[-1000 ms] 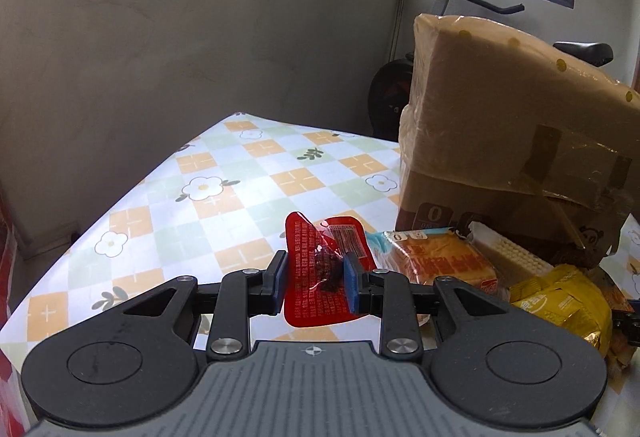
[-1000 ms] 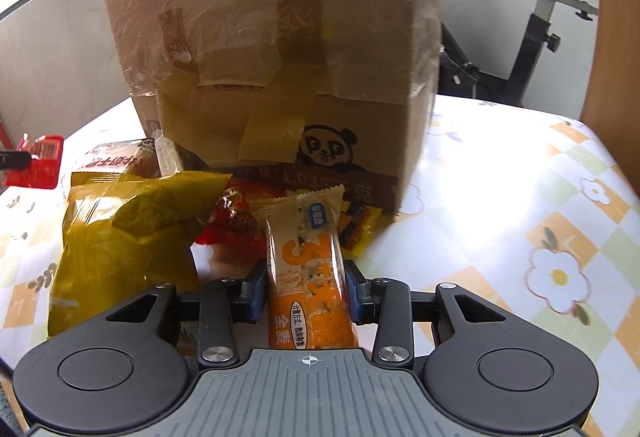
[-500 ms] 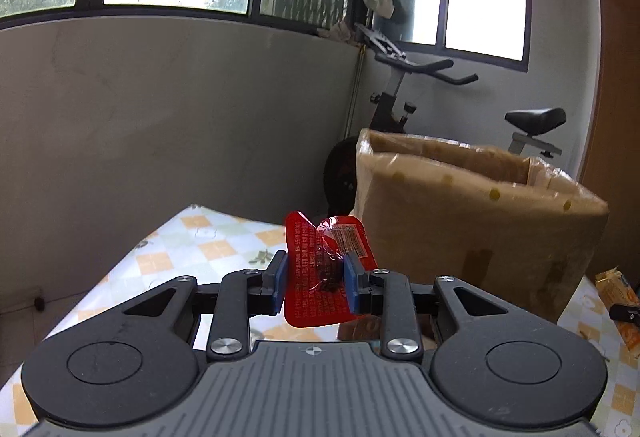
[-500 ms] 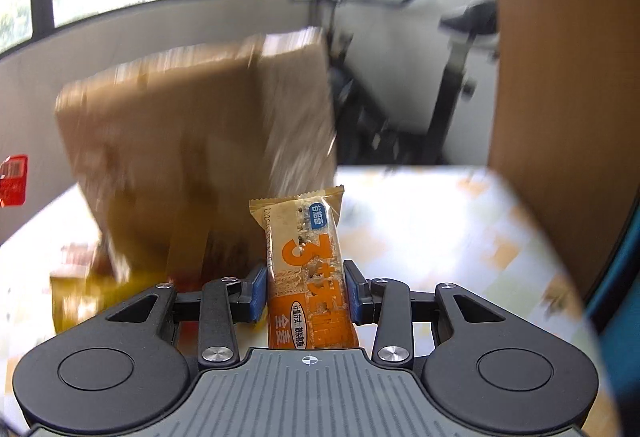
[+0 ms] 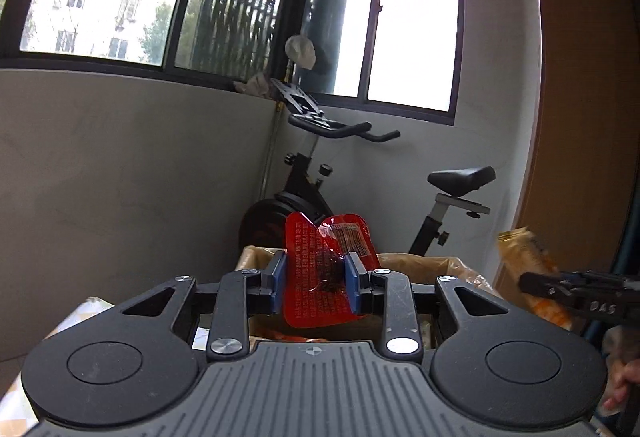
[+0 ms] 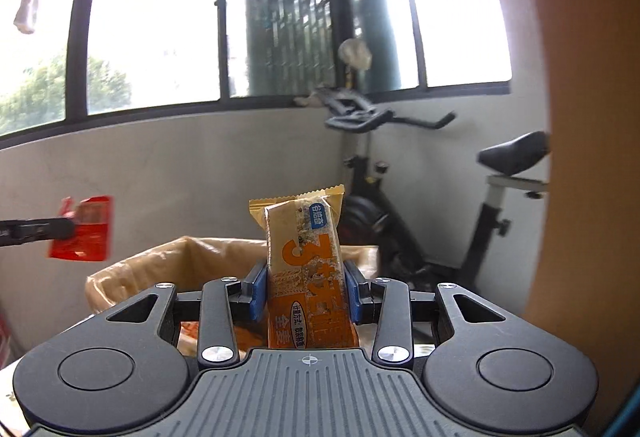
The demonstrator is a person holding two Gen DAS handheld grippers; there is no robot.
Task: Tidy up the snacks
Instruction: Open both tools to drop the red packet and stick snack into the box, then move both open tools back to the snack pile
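Left gripper [image 5: 316, 279] pinching the red snack packet [image 5: 326, 273], right gripper [image 6: 306, 291] clamped on the orange snack bar [image 6: 306, 277], both upright between the pads. A second ago both sat low over the snack pile on the table; now they're lifted level with the open rim of the cardboard box [image 6: 168, 261], and the pile has dropped from sight. The left view catches fingers [image 5: 622, 383] at its right edge; the right view doesn't. Beyond stands an exercise bike [image 5: 360, 173].
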